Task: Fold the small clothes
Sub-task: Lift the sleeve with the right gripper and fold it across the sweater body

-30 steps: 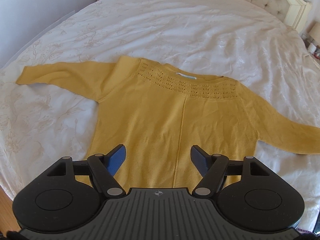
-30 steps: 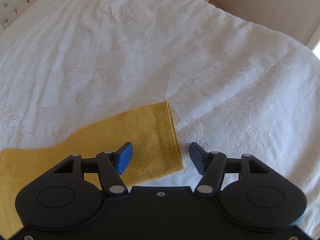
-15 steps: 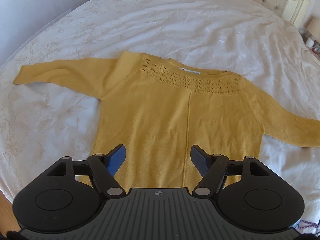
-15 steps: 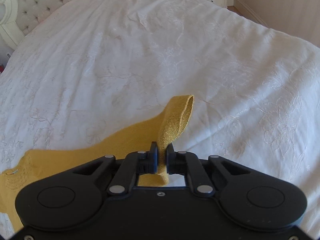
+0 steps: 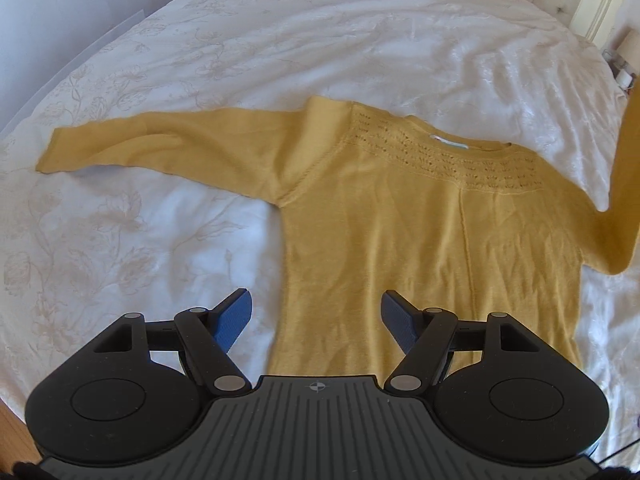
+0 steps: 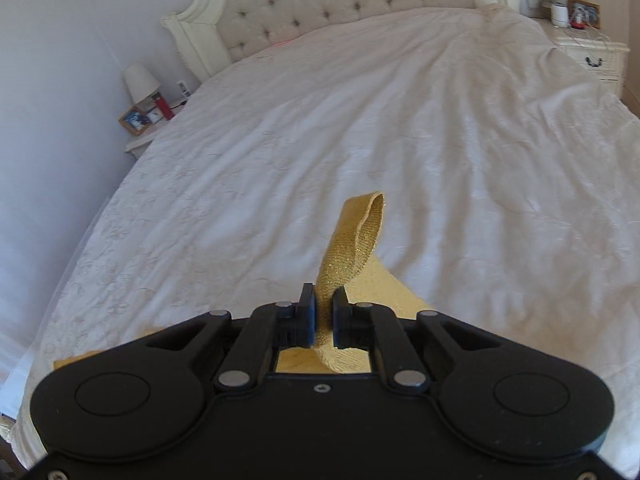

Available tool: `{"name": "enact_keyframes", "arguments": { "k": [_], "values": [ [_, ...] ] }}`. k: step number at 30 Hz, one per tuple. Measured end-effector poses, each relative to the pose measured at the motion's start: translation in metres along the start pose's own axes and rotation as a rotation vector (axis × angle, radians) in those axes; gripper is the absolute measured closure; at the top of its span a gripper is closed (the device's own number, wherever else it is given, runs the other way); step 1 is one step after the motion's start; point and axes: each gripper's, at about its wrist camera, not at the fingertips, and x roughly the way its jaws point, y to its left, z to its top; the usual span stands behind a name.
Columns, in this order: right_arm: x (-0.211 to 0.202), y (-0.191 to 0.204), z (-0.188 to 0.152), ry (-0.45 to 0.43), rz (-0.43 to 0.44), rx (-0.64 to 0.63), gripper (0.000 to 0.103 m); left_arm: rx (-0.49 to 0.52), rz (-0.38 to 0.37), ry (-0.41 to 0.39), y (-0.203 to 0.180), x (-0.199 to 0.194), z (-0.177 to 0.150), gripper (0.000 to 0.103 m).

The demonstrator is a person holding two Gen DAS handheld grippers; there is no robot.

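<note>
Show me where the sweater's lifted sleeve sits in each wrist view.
Left wrist: the lifted sleeve rises along the right edge, off the bedspread.
Right wrist: its cuff stands up at centre, pinched in the right gripper.
Shared landmark: the tufted headboard.

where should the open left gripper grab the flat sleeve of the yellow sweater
At the cuff, the sleeve's free end, coming down from above with the left gripper pads straddling the cuff edge. The sleeve lies flat and straight on the bedspread, so probably only its edge offers a pinch, as the right gripper has on its cuff.
</note>
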Motion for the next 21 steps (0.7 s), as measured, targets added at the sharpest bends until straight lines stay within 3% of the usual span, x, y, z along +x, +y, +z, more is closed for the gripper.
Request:
{"name": "enact_keyframes", "arguments": {
  "k": [8,14,18,20,21],
  "values": [
    [0.092,0.132,-0.051,0.133,0.182,-0.1,0.089,-0.013,0.05,0.022,0.065,0.009,0.002,0.032],
    [0.153,0.197,-0.111,0.279,0.189,-0.223,0.088,-0.04,0.067,0.043,0.095,0.014,0.0,0.032],
    [0.179,0.216,-0.146,0.354,0.186,-0.264,0.076,-0.04,0.064,0.047,0.103,0.016,-0.002,0.032],
    [0.182,0.219,-0.159,0.377,0.195,-0.266,0.066,-0.038,0.062,0.049,0.103,0.018,-0.001,0.032],
    [0.182,0.219,-0.164,0.38,0.199,-0.269,0.055,-0.038,0.059,0.048,0.103,0.019,0.001,0.032]
  ]
}}
